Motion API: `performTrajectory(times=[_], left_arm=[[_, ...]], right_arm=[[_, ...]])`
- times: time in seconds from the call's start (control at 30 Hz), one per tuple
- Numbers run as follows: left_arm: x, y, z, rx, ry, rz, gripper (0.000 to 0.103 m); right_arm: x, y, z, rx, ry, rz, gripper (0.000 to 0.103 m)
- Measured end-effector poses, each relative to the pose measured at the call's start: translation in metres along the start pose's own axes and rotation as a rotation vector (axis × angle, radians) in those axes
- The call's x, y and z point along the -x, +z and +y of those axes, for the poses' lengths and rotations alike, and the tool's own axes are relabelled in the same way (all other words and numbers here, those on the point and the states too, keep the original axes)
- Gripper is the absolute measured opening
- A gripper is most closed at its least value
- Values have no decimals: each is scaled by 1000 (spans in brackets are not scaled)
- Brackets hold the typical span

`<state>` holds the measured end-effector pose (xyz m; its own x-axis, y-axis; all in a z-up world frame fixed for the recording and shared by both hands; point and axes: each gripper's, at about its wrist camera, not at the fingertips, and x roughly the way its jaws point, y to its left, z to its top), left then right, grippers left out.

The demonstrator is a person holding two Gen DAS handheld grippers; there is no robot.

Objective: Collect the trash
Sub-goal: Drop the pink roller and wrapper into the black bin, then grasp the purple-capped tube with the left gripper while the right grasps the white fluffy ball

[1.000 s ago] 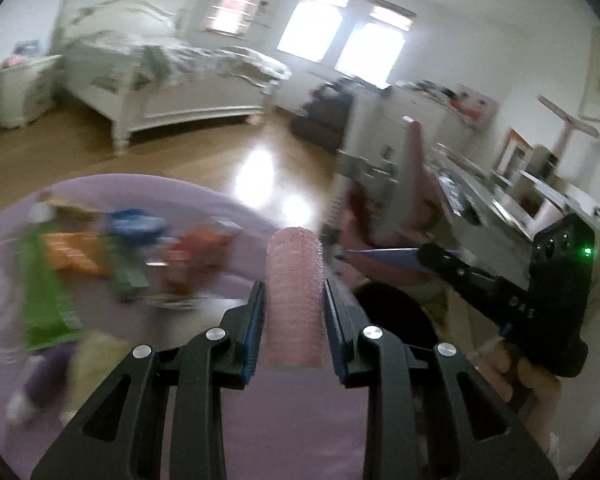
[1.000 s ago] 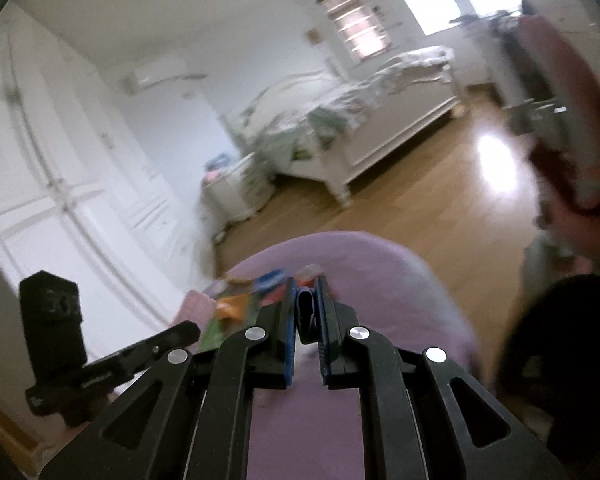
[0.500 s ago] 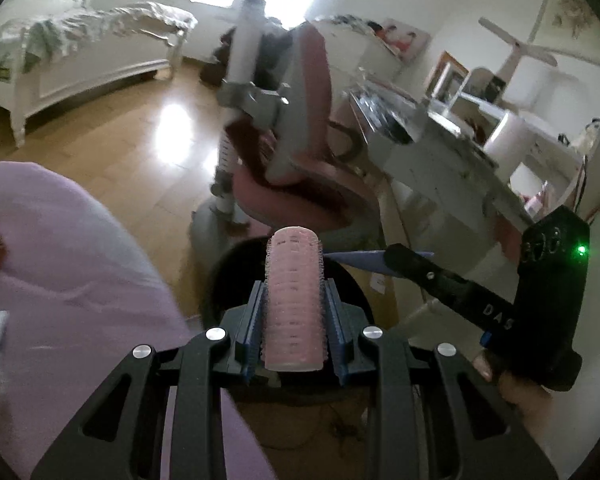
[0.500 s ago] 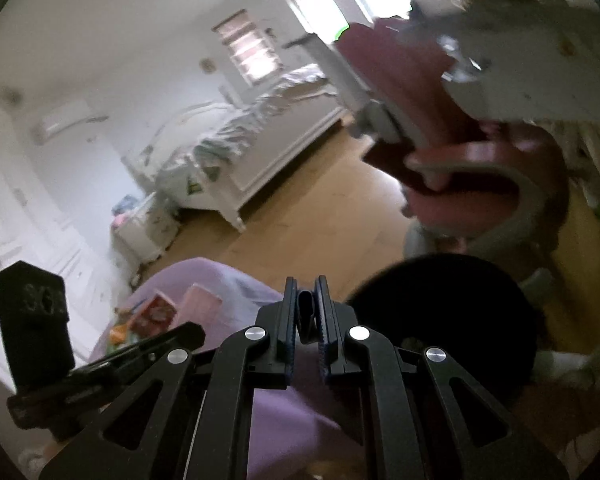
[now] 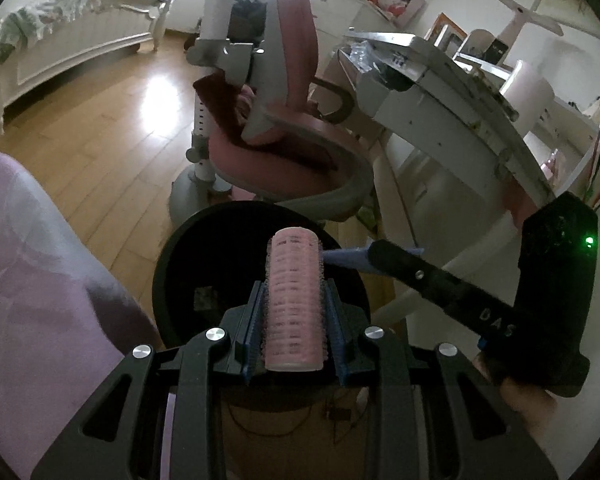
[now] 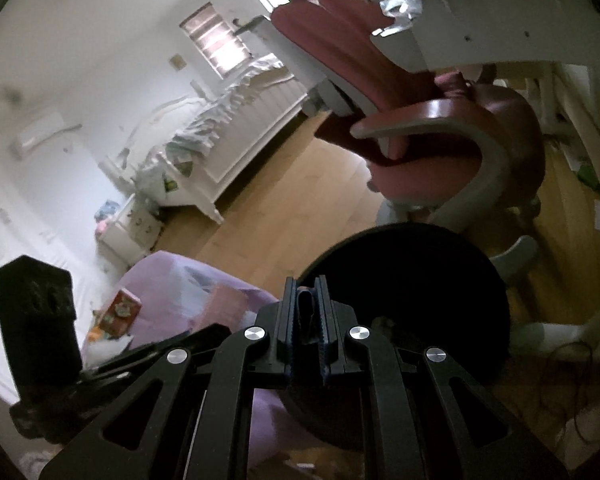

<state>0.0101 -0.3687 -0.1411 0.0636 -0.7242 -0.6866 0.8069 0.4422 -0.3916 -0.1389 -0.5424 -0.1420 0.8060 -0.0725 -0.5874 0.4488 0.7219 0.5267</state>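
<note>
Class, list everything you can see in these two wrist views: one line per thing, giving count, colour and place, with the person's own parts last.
hair roller: one, pink, between the left jaws, over the bin
flat blue piece: one, blue, pinched in the right gripper, over the bin
bin: one, black, round, on the floor by the chair
chair: one, pink and grey, behind the bin
desk: one, white, right of the chair
bed: one, white, far across the room
purple cover: one, lilac, left of the bin
wrappers: several, mixed colours, on the purple cover
floor: wooden, light brown
left gripper: black, jaws opening around the hair roller
right gripper: black, shut on the flat blue piece
hand: one, holding the right gripper
</note>
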Motion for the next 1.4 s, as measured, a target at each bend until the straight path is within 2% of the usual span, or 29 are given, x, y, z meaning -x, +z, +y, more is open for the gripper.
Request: performTrajectory(times=[0.03,0.07,0.1,0.17,0.2,0.23,0.4,0.63,0.8,1.03,1.13,1.17,1.3,1.4], left_arm=[[0,1,-3,-15,6,-3,36],[2,1,-6,-32,13,-9,51],[3,1,-8,-43,24,-18,73],[12,0,-12,-61,53,-68,87],[15,0,-13,-67,54,-81,87],[18,1,-13,-69,51,-82,87],[39,2,-9,-56,65,-104,87],[105,-11,19,11,141,-205,90],[164,-35,62,119,239,-277,90],[253,-95,148,289,460,-347,90],[278,-121,182,340,554,-326,87],[286,-130,196,362,577,-307,79],[297,-152,235,389,628,-214,69],[294,-157,251,369,631,-154,61]], right_arm=[[0,0,-2,0,-7,3,14],[0,1,-2,1,-13,4,16],[0,3,-3,1,-18,3,23],[2,4,-5,-8,-16,-6,43],[5,4,-5,-16,-10,-15,59],[7,4,-5,-25,-2,-31,66],[10,5,4,-17,9,-34,71],[-2,2,43,52,63,16,77],[-24,-10,104,155,155,97,80],[-60,-44,205,318,292,233,80],[-74,-59,241,370,326,286,80],[-79,-63,252,384,333,299,80],[-97,-83,288,447,337,354,80],[-116,-96,309,476,326,396,80]])
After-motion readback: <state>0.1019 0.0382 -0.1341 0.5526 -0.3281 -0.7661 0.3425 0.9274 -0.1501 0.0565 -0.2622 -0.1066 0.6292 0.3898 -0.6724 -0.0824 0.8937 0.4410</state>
